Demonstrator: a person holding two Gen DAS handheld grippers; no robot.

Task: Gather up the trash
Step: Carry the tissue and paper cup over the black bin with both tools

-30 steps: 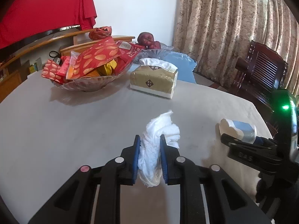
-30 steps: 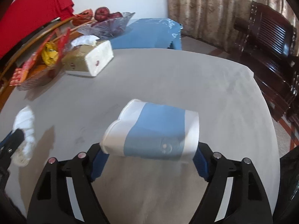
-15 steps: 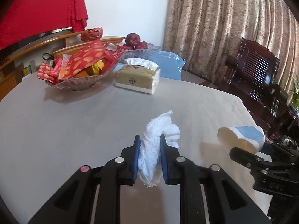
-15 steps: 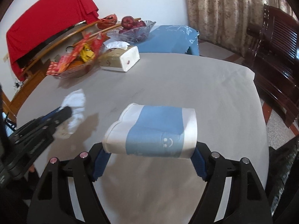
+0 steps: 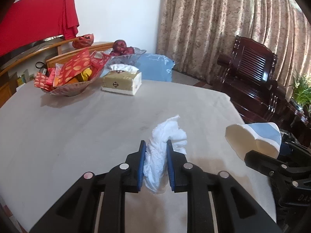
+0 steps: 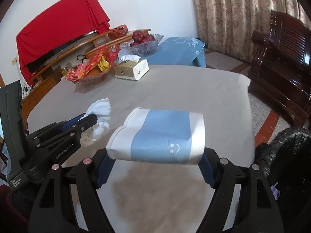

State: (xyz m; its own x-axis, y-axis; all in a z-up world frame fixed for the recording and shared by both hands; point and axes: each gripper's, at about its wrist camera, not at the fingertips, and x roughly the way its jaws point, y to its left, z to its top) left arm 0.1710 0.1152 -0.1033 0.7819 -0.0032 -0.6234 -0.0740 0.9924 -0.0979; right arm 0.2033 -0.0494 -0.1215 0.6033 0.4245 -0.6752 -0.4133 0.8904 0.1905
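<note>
My left gripper (image 5: 155, 149) is shut on a crumpled white tissue (image 5: 165, 141) and holds it above the grey table (image 5: 77, 120). My right gripper (image 6: 155, 167) is shut on a squashed white and blue paper cup (image 6: 159, 136), held sideways above the table near its right edge. In the left wrist view the paper cup (image 5: 252, 137) shows at the right, held by the right gripper (image 5: 270, 165). In the right wrist view the left gripper (image 6: 85, 122) with the tissue (image 6: 100, 114) is at the left.
A glass bowl of red snack packets (image 5: 72, 77) and a tissue box (image 5: 122, 81) stand at the table's far side. A fruit bowl (image 5: 124, 54) sits on a blue-covered stand behind. A dark wooden chair (image 5: 252, 73) is at the right. A black bag (image 6: 287, 155) shows at the right.
Both grippers have pulled back and risen from the table, each keeping its hold. The far bowl and tissue box look smaller and farther away.
</note>
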